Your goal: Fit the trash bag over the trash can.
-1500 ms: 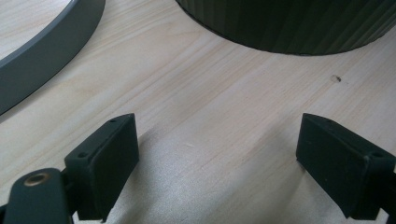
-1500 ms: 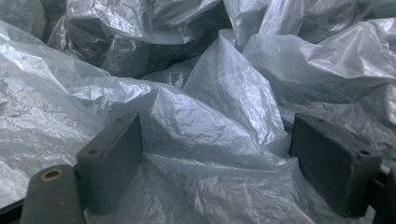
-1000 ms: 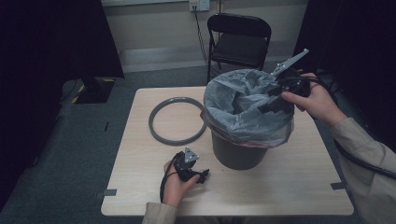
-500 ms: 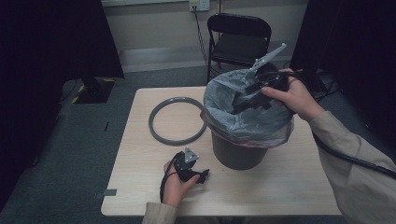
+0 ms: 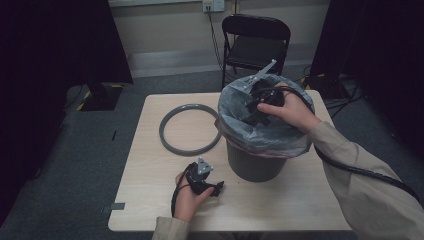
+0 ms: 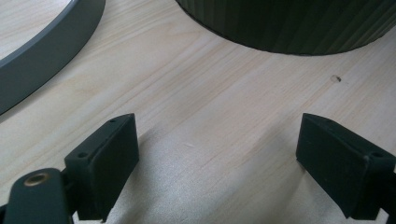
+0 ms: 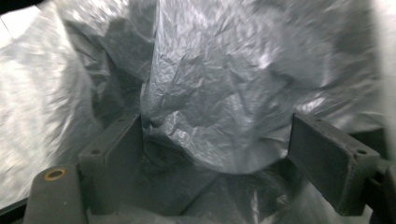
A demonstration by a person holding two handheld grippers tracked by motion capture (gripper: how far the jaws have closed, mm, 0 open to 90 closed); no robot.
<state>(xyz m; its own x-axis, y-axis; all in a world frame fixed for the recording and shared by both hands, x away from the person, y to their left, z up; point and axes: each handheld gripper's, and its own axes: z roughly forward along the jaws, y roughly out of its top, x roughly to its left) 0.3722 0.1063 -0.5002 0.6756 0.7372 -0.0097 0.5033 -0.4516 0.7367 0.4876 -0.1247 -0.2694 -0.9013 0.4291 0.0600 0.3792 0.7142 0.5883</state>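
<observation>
The table [image 5: 150, 200] carries three things, and the bin [image 5: 255, 162] is the biggest: a dark, ribbed tub standing right of centre, near the person's edge. A grey bag [image 5: 260, 137] lines it, its top folded out over the rim and hanging down the outside like a skirt. That overhang is loose, which is likely why the ring [image 5: 190, 129] lies flat just left of the bin, apart from it: it looks sized to drop over the rim and clamp the bag, a step not yet done.

The right gripper [image 5: 255, 107] is tipped down into the mouth of the bin, hand on top, cable trailing back along the sleeve. In the right gripper view its jaws stand spread, with a bulge of bag [image 7: 210, 116] between them; the film seems to touch the left jaw, though blur makes that hard to confirm. I judge it is pushing the bag down and out so it sits against the wall.

The left gripper [image 5: 210, 186] rests on the table in front of the bin, parked out of the way. The left gripper view shows its jaws wide apart over bare wood, holding nothing.
</observation>
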